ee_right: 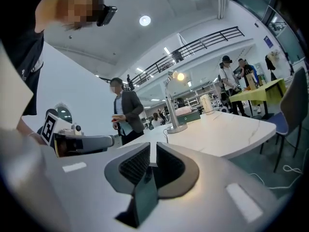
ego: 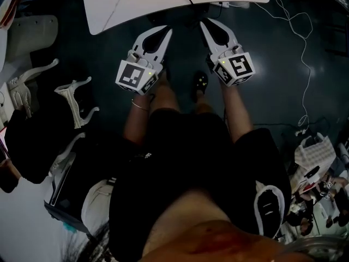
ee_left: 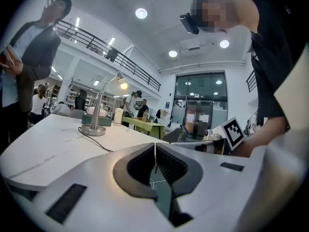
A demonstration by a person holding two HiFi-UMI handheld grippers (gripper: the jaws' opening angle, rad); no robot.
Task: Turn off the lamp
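The left gripper (ee_left: 155, 148) is pressing its two jaws together, and it is holding nothing. The right gripper (ee_right: 150, 150) is holding nothing too. Its jaws are sitting almost together, with only a thin slit showing between them. Each gripper is carrying a marker cube (ego: 136, 76) with black and white squares on it. The person's arms are reaching out behind the cubes. The two grippers are sitting side by side, a little apart. Both are pointing at the white table (ego: 163, 1), and their tips are coming close to its near edge.

The lamp (ee_left: 98, 111) is standing upright on that table, well away from both grippers. It is resting on a round silver foot, and its thin pole is bending over at the top. Its bulb (ee_left: 124, 85) is glowing, so the lamp is on. A black cord (ee_left: 99, 143) is running from the foot across the table top toward the near edge.

A person in a grey jacket (ee_right: 126, 112) is standing beside the table. Farther back, more people are standing by a yellow-green table (ee_right: 256, 88). A thin white cable (ego: 302, 64) is lying in loops on the dark floor.
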